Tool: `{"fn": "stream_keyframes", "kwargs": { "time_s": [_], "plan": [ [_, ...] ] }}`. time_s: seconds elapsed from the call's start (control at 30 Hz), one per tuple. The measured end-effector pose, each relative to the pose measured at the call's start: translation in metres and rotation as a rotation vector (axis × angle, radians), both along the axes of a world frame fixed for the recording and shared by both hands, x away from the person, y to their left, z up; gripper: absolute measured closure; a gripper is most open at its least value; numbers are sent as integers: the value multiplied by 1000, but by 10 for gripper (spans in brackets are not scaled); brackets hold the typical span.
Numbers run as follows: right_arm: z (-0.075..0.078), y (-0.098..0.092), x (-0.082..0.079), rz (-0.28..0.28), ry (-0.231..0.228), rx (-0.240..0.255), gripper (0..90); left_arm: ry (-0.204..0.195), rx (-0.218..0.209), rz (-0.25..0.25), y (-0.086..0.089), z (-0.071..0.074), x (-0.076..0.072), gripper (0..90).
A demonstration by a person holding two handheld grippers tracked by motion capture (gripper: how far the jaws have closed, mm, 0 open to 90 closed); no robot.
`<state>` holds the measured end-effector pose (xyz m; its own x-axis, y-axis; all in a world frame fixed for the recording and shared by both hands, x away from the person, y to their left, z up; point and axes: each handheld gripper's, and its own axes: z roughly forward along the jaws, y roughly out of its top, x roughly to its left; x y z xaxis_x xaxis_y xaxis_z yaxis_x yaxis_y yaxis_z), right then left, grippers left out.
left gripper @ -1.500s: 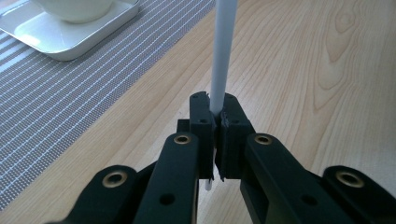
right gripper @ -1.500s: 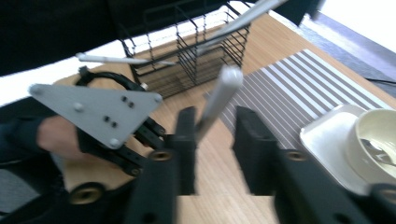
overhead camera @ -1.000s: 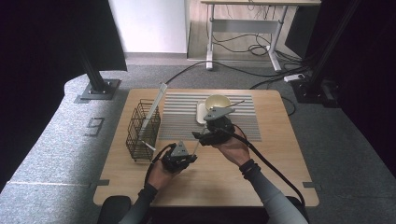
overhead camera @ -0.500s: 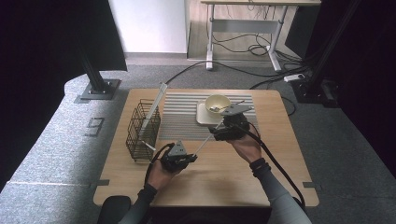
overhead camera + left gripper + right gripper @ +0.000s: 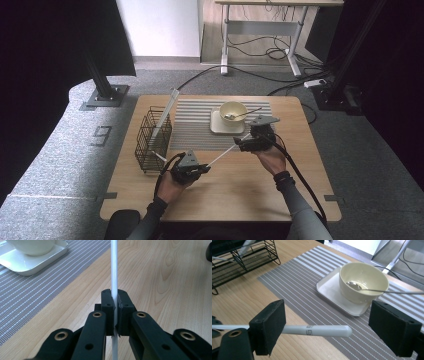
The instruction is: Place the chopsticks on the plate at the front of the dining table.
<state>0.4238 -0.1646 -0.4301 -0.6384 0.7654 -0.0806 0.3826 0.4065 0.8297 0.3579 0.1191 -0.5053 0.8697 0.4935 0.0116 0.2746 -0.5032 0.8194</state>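
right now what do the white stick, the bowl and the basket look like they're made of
The white stick looks like smooth plastic or melamine: an even matte sheen, a rounded tip and small printed marks, probably a chopstick. The bowl seems glazed ceramic or melamine: cream, glossy, with soft highlights; the look leaves it open. The basket is thin dark wire, likely coated metal, in an open grid.

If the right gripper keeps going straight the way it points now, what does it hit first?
Probably the cream bowl on its white square plate. The right gripper, jaws just opened around the tip of the white stick, faces them over the striped mat; depth is unclear.
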Motion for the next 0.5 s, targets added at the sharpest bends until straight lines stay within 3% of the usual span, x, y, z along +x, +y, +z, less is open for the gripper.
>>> {"fn": "stream_keyframes", "kwargs": {
  "time_s": [0.27, 0.5],
  "plan": [
    [-23, -4, 7, -23, 44, -4, 143, -4, 9, 0, 0, 1, -1, 852],
    [-18, -7, 4, -6, 38, 15, 139, 16, 8, 17, 1, -1, 1, 853]
  ]
}}
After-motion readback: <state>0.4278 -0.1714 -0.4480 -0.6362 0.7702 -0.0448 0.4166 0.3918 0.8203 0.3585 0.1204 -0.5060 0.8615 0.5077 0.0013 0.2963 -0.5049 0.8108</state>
